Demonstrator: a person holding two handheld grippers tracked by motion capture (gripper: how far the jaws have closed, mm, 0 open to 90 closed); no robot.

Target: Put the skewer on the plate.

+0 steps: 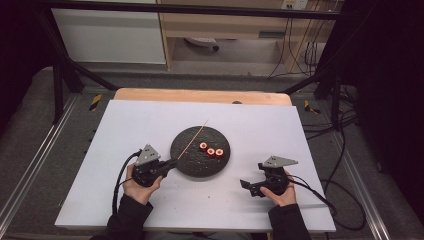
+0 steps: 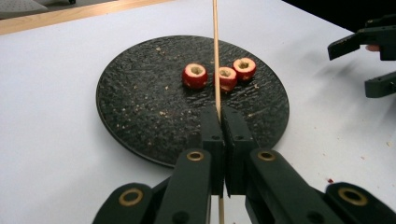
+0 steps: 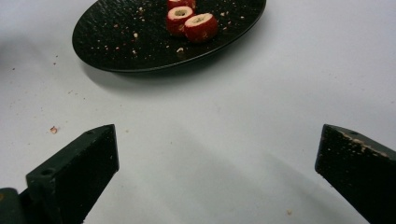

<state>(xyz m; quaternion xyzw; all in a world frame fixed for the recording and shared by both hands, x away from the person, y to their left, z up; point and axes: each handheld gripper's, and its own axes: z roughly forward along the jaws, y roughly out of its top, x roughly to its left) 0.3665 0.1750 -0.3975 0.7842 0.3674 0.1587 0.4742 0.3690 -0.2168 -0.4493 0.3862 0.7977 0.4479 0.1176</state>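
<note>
A round black plate (image 1: 192, 161) lies mid-table with three red hollowed fruit pieces (image 1: 211, 149) in a row on its right half. My left gripper (image 1: 172, 164), at the plate's near-left rim, is shut on a thin wooden skewer (image 1: 192, 136) that slants up over the plate. In the left gripper view the skewer (image 2: 215, 56) runs from between the closed jaws (image 2: 219, 112) over the fruit pieces (image 2: 227, 78). My right gripper (image 1: 251, 175) stands open on the table, right of the plate. Its jaws (image 3: 218, 140) are wide apart over bare table, with the fruit pieces (image 3: 201, 27) and the plate (image 3: 116, 42) beyond.
A white board (image 1: 125, 125) covers the table, with a wooden edge (image 1: 200, 95) at its far side. Small crumbs (image 3: 53, 129) dot the board and the plate. Black cables (image 1: 320, 192) trail off to the right. A metal frame (image 1: 60, 75) surrounds the table.
</note>
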